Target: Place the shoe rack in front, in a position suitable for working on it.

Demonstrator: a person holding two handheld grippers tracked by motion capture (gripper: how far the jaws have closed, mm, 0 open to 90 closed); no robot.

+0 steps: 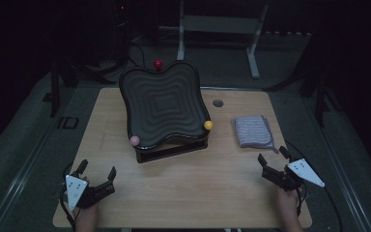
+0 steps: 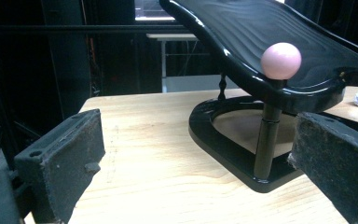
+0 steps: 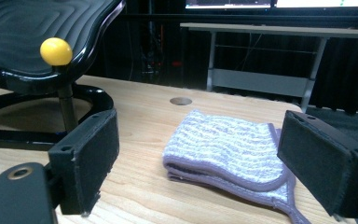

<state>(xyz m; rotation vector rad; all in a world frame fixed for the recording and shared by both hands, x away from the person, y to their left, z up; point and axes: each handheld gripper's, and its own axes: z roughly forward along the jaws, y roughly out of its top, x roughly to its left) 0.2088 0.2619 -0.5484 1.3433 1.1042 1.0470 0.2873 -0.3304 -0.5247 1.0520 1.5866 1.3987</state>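
Observation:
A black wavy tray (image 1: 163, 104) stands tilted on a black stand (image 1: 174, 149) in the middle of the wooden table (image 1: 188, 179). Ball knobs top its corners: pink (image 1: 135, 140) (image 2: 280, 60), yellow (image 1: 208, 125) (image 3: 56, 51) and red (image 1: 158, 64). To the right of the tray lies a folded white and purple cloth (image 1: 253, 131) (image 3: 228, 149). My left gripper (image 1: 96, 170) (image 2: 200, 168) is open near the table's front left corner, facing the stand. At the front right my right gripper (image 1: 273, 158) (image 3: 205, 163) is open, just short of the cloth, nothing between its jaws.
A round grommet hole (image 1: 218, 103) (image 3: 181, 101) sits in the table behind the cloth. A white metal frame (image 1: 217, 29) stands on the floor beyond the table. The surroundings are dark.

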